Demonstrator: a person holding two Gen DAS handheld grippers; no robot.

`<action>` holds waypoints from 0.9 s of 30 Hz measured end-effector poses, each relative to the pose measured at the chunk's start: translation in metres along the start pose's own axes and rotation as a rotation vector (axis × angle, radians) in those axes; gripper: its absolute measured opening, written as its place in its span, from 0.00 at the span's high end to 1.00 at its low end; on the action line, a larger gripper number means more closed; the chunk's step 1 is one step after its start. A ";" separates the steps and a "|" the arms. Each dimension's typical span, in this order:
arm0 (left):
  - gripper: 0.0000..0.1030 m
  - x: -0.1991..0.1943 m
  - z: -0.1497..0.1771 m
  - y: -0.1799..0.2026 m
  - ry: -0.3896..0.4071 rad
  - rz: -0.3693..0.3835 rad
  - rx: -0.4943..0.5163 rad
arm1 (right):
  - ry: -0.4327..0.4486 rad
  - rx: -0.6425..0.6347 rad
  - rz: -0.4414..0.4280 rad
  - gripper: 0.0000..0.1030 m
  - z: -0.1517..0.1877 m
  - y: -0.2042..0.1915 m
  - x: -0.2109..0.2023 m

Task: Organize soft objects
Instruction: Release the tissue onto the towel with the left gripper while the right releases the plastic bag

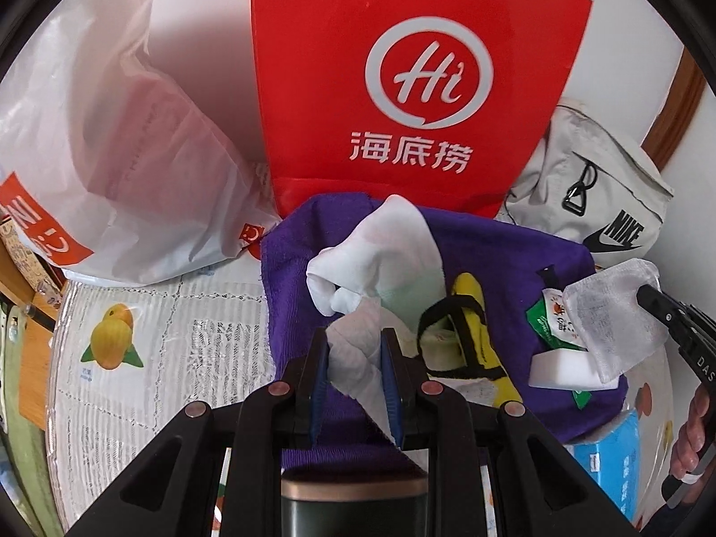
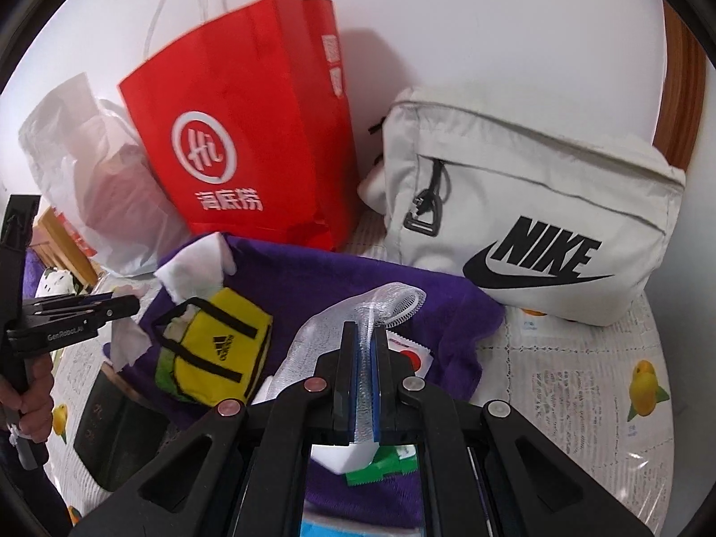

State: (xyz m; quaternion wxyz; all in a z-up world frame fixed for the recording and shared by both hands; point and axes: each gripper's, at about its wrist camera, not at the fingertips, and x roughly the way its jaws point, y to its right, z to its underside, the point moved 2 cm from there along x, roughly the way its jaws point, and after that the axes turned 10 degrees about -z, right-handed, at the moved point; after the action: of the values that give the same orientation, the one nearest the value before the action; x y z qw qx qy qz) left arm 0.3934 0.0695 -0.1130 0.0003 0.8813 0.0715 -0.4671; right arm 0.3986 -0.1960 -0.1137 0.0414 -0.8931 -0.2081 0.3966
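We are clamping the limp white cloth (image 1: 358, 259) by its edge with the left hand-held gripper (image 1: 355, 369); the right hand-held gripper (image 2: 363, 385) is pinching light, pliable mesh (image 2: 358, 308).

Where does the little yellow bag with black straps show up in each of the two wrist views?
Left wrist view: the yellow bag lies right of centre on the purple towel, just right of the left gripper.
Right wrist view: the yellow bag lies left of centre, left of the right gripper.
Shared landmark: the red paper bag standing behind the towel.
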 end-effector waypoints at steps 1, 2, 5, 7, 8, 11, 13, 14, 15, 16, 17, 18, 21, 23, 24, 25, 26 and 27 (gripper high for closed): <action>0.79 0.004 -0.001 0.000 -0.008 0.004 -0.001 | -0.005 0.007 0.001 0.95 -0.001 0.003 0.004; 0.79 0.008 -0.002 0.000 -0.015 0.008 -0.002 | -0.009 0.012 0.002 0.95 -0.001 0.005 0.007; 0.79 0.016 -0.003 0.000 -0.027 0.000 0.003 | -0.028 0.022 0.003 0.95 -0.002 0.010 0.018; 0.79 0.023 -0.002 0.001 -0.042 -0.002 0.007 | -0.041 0.021 0.005 0.95 0.000 0.012 0.025; 0.79 0.026 -0.002 0.000 -0.048 -0.006 0.007 | -0.055 0.019 0.006 0.95 0.000 0.013 0.028; 0.79 0.035 -0.002 0.001 -0.064 -0.012 0.013 | -0.079 0.018 0.014 0.94 0.003 0.015 0.038; 0.79 0.038 -0.001 0.001 -0.070 -0.010 0.017 | -0.092 0.016 0.015 0.94 0.005 0.017 0.042; 0.79 0.040 -0.001 0.001 -0.072 -0.011 0.017 | -0.096 0.016 0.016 0.93 0.005 0.017 0.044; 0.79 0.042 -0.002 0.002 -0.076 -0.010 0.017 | -0.100 0.018 0.018 0.92 0.006 0.018 0.045; 0.78 0.044 -0.002 0.002 -0.080 -0.009 0.017 | -0.107 0.022 0.018 0.91 0.006 0.020 0.047; 0.77 0.045 -0.002 0.002 -0.085 -0.009 0.017 | -0.115 0.024 0.017 0.91 0.007 0.021 0.049; 0.77 0.048 -0.003 0.005 -0.087 -0.011 0.019 | -0.121 0.027 0.017 0.89 0.008 0.022 0.050; 0.77 0.049 -0.004 0.007 -0.080 -0.026 0.033 | -0.128 0.032 0.015 0.87 0.009 0.024 0.052; 0.77 0.050 -0.004 0.010 -0.079 -0.025 0.035 | -0.137 0.025 0.013 0.85 0.010 0.023 0.055; 0.77 0.049 -0.004 0.009 -0.078 -0.028 0.034 | -0.140 0.018 0.017 0.83 0.010 0.023 0.055; 0.77 0.050 -0.004 0.009 -0.076 -0.030 0.034 | -0.141 0.014 0.022 0.81 0.011 0.022 0.055; 0.77 0.049 -0.005 0.010 -0.076 -0.031 0.035 | -0.141 0.013 0.022 0.74 0.011 0.021 0.055; 0.76 0.049 -0.005 0.010 -0.076 -0.031 0.033 | -0.139 0.015 0.017 0.66 0.011 0.021 0.054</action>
State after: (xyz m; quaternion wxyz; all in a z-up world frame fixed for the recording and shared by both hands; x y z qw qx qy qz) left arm 0.4254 0.0661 -0.1511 -0.0188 0.8616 0.0774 -0.5012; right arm 0.4306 -0.1941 -0.1637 0.0300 -0.8649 -0.1998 0.4596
